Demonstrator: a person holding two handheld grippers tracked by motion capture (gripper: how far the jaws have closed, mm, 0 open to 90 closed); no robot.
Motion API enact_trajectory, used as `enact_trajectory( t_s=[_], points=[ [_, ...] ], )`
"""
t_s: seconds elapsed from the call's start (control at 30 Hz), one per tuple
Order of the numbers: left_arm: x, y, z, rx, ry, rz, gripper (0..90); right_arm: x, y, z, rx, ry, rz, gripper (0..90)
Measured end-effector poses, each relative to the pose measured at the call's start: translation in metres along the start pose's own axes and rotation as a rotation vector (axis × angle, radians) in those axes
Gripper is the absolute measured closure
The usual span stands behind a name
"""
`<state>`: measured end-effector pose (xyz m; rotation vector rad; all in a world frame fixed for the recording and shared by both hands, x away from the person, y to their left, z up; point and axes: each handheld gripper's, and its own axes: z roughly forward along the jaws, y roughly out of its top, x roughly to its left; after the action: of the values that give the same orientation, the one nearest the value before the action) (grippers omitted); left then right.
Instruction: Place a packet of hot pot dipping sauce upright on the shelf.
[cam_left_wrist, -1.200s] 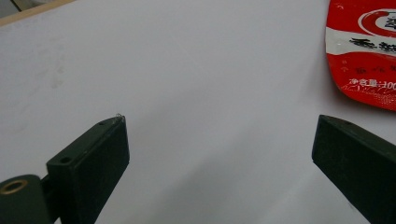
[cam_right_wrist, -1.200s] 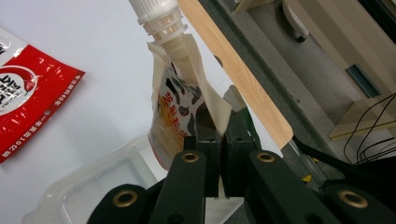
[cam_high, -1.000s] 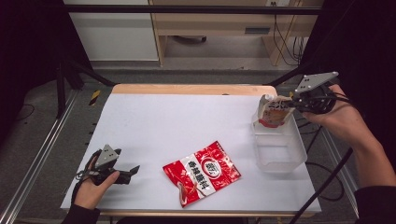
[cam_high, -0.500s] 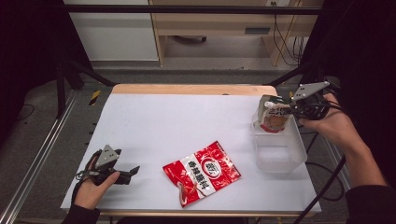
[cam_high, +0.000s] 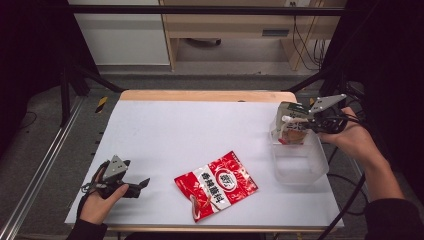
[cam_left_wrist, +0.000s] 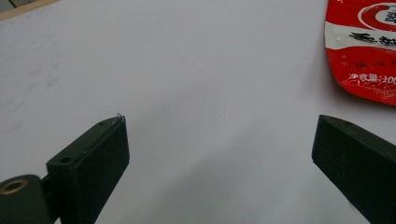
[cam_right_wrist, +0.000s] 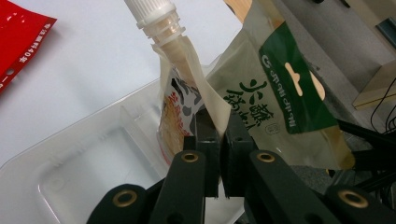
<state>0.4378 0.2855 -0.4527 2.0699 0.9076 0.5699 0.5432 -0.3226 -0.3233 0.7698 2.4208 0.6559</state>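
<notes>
My right gripper (cam_high: 303, 123) (cam_right_wrist: 219, 128) is shut on the side seam of a spout pouch (cam_right_wrist: 180, 93) with a white screw cap (cam_right_wrist: 156, 16). It holds the pouch upright over the far end of a clear plastic container (cam_high: 299, 165) (cam_right_wrist: 88, 158). A beige packet with a green top (cam_high: 291, 109) (cam_right_wrist: 285, 79) stands right behind the pouch, against it. A red and white snack packet (cam_high: 216, 184) (cam_left_wrist: 364, 46) lies flat on the white table near the front. My left gripper (cam_high: 139, 186) (cam_left_wrist: 219, 128) rests low at the front left, open, with bare table between its jaws.
The white tabletop (cam_high: 200, 130) has a wooden strip along its far edge. A metal rail (cam_high: 40, 165) runs along the left side. Cables hang off the right edge near the container. A cabinet and shelf stand beyond the table.
My right gripper has come down slightly and toward the container with the spout pouch in it. The left gripper and the red packet have not moved.
</notes>
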Motion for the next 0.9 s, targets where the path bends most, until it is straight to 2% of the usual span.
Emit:
enact_trajectory(
  t_s=[0.13,0.57,0.9],
  points=[
    [0.000,0.000,0.000,-0.001,0.000,-0.001,4.0,0.001,-0.002,0.005,-0.003,0.024,0.020,88.0],
    [0.000,0.000,0.000,0.001,-0.004,0.000,4.0,0.004,-0.006,0.020,0.026,0.059,0.033,87.7],
    [-0.001,0.000,0.001,0.002,-0.005,0.002,4.1,0.000,-0.014,0.021,0.032,0.053,0.081,84.2]
  ],
)
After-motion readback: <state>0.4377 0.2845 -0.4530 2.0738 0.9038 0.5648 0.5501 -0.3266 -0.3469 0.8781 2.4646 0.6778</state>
